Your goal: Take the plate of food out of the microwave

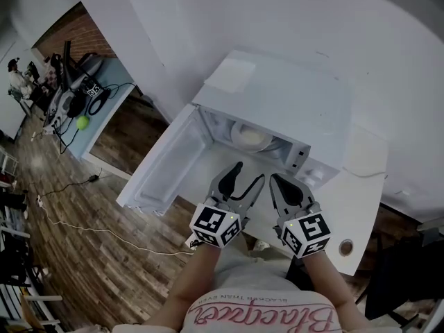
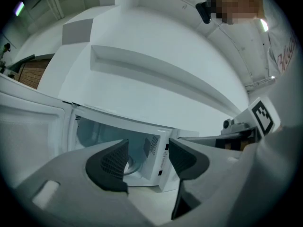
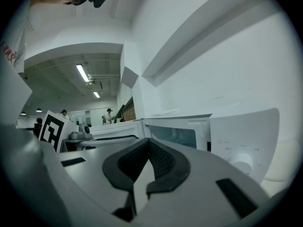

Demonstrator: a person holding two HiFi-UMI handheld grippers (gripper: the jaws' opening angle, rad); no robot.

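The white microwave stands on a white table with its door swung open to the left. Inside, a pale plate of food lies on the cavity floor. In front of the opening my left gripper is open and holds nothing. Just to its right my right gripper is shut and empty. In the left gripper view the open jaws frame the cavity, and the plate's edge peeks past the left pad. In the right gripper view the pads meet in front of the microwave's front.
The control dial is on the microwave's right panel. The white table has a round cable hole near its front right corner. A wall rises right behind the microwave. Far left stands a desk with cables and a green ball; a cord runs over the wooden floor.
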